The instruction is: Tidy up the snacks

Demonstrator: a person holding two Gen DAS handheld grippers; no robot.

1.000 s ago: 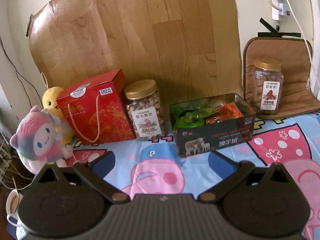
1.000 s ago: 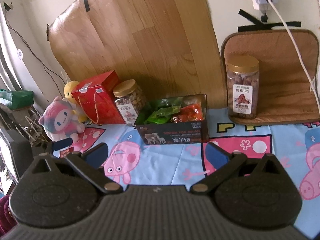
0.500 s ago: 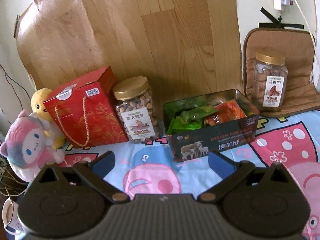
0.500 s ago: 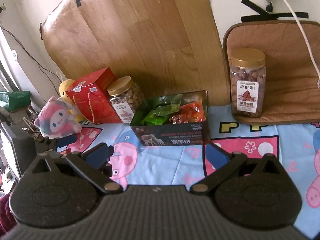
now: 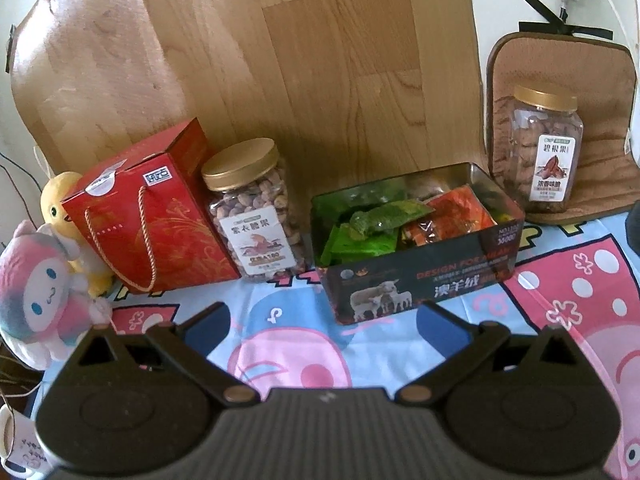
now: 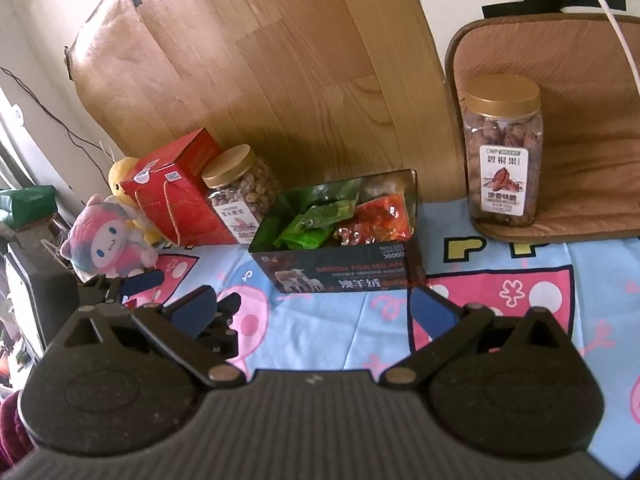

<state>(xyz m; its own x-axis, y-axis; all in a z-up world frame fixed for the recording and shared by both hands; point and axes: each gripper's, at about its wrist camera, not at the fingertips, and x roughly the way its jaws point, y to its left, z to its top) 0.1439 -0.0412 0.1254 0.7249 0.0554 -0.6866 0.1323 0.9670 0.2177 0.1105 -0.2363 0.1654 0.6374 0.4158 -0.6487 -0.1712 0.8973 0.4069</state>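
1. Left wrist view: your left gripper has its fingers spread wide apart, with nothing between them, over the cartoon-print tablecloth. It touches none of the snacks.
2. Ahead of it and slightly to the right sits the dark tin box, lid off, near the gripper's right fingertip. Green packets fill its left side and orange packets its right.
3. Left of the tin stands a nut jar with a gold lid, just beside a red gift box with rope handles. Two plush toys sit at the far left, against the red box.
4. A second jar with a gold lid stands well apart at the right, on a brown cushion that leans on the wall.
5. Right wrist view: your right gripper is also wide open and holds nothing, above the tablecloth. The tin box lies straight ahead, close to the fingertips.
6. Your left gripper shows low at the left here, partly behind the right one's left finger.
7. The second jar stands upright to the right on the cushion; the nut jar and red box are at the back left, before a wooden board.
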